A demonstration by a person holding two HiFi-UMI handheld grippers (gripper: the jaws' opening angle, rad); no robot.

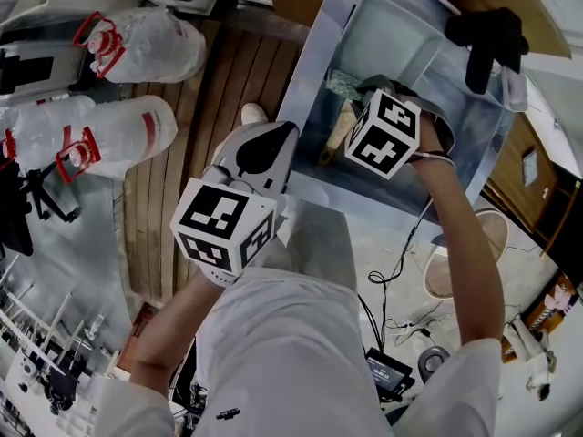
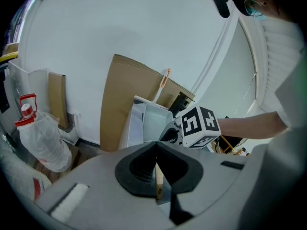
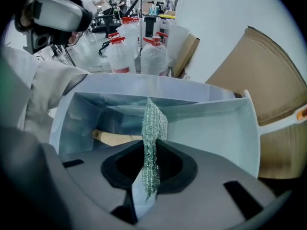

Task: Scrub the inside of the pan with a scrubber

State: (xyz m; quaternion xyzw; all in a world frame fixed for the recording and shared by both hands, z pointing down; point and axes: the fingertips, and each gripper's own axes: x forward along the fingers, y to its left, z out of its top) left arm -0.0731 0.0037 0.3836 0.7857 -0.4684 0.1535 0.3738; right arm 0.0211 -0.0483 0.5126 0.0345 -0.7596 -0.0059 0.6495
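Right gripper: jaws pinched a green mesh scrubber, its free end standing up past the tips. Beyond them lay the inside of the rectangular metal pan. A wooden handle rested in the pan, left of the tips. Left gripper: jaws pressed together, held short of the pan, the right gripper's marker cube just ahead.

Cluttered lab (floor cables, big water jugs)

The scrubber is glittery green mesh; the pan pale silvery blue; the wooden handle tan; the jugs clear, red-capped.
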